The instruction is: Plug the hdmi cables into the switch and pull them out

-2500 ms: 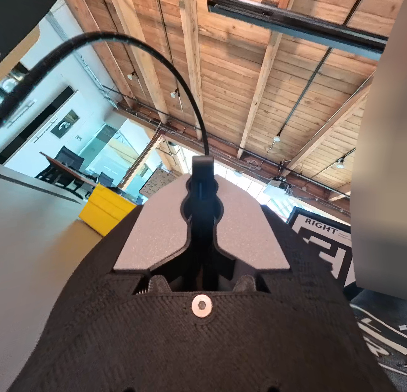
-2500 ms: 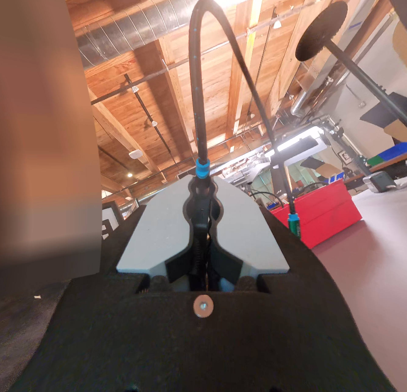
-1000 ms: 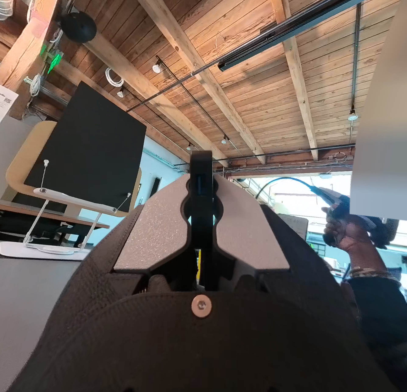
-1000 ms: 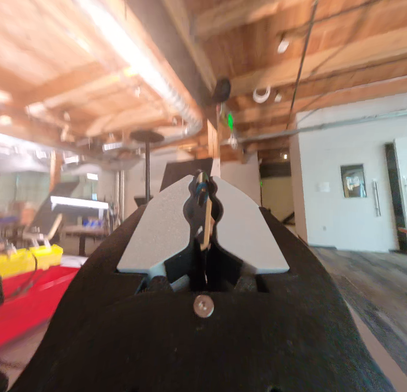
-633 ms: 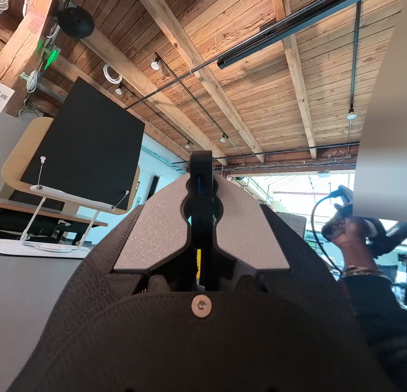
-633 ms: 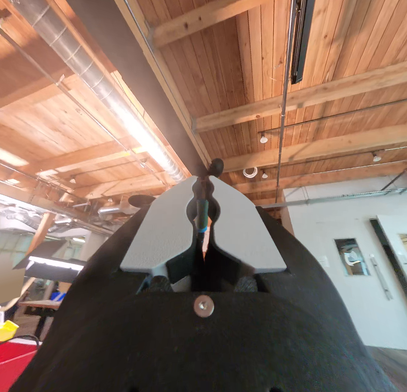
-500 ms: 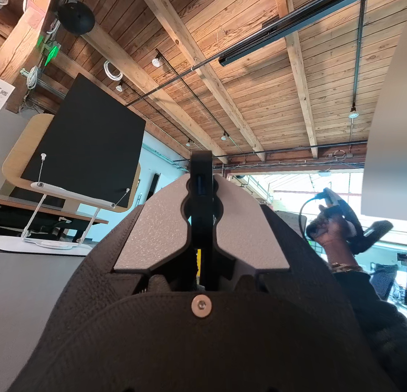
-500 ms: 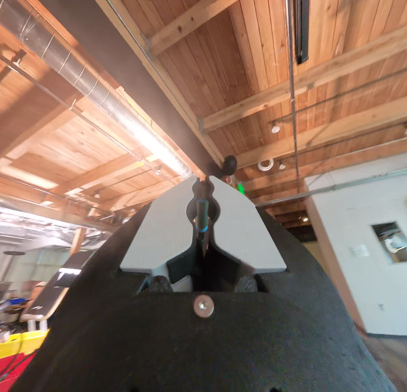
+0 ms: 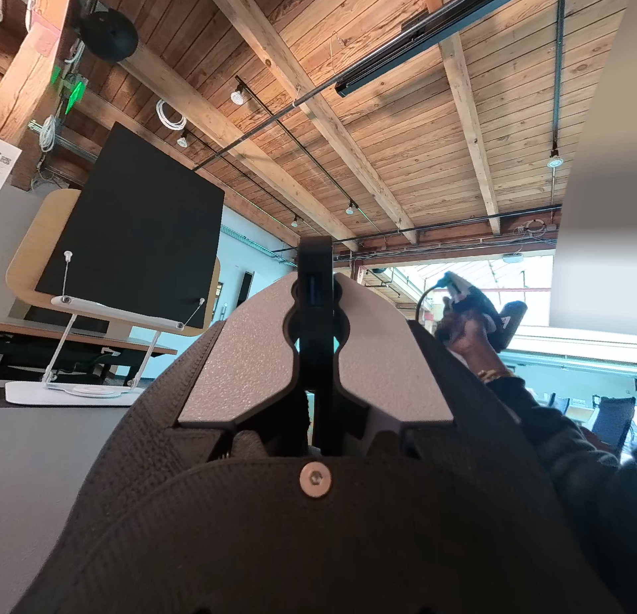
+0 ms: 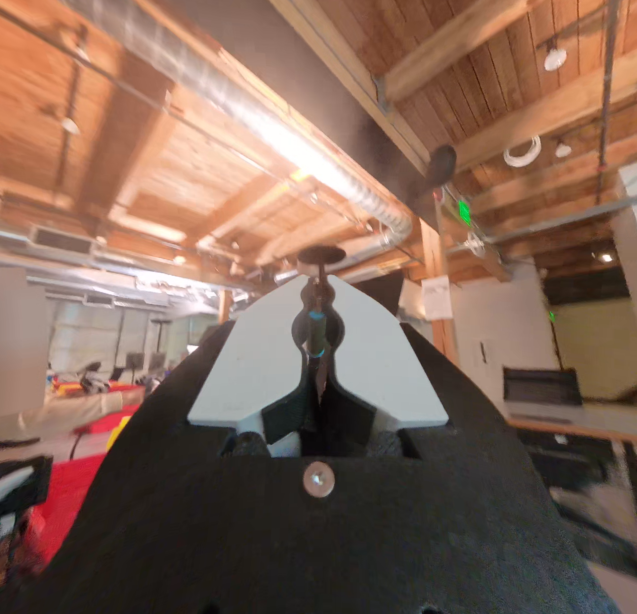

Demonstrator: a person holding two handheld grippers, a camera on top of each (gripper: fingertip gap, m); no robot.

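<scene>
Left claw [image 9: 315, 280] clamped on the switch [image 9: 315, 325], a thin black slab held edge-on and upright between the grey fingers [image 9: 248, 356], its top poking past the tips, blue port facing the camera. No cable in that port.

Right claw [image 10: 319, 282] closed on an HDMI cable [image 10: 315, 335]: dark plug with blue rings sits in the scalloped gap between the white fingers [image 10: 258, 356], pointing to 12 o'clock. Which end is the connector is hard to tell, view is motion-blurred.

Left wrist view, outward: at 3 o'clock a person's hand [image 9: 463, 332] with dark sleeve grips the other claw [image 9: 458, 289], a black cable loop [image 9: 421, 301] hanging off it, well apart from the switch. At 9 o'clock a black panel [image 9: 134, 225] on a white stand [image 9: 65, 387] sits on the grey surface [image 9: 51, 476]. Wood-beam ceiling [image 9: 379, 97] with track lights fills 12 o'clock. Grey masked patch covers the right edge.

Right wrist view: silver duct [image 10: 241, 107] runs diagonally across the ceiling, black round disc on a pole [image 10: 321, 254] just past the fingertips at 12 o'clock. Red bin [image 10: 82, 459] at 8 o'clock, laptop-like shape [image 10: 541, 390] on a surface at 3 o'clock, both blurred. Rest of each cable is hidden behind the claw bodies.
</scene>
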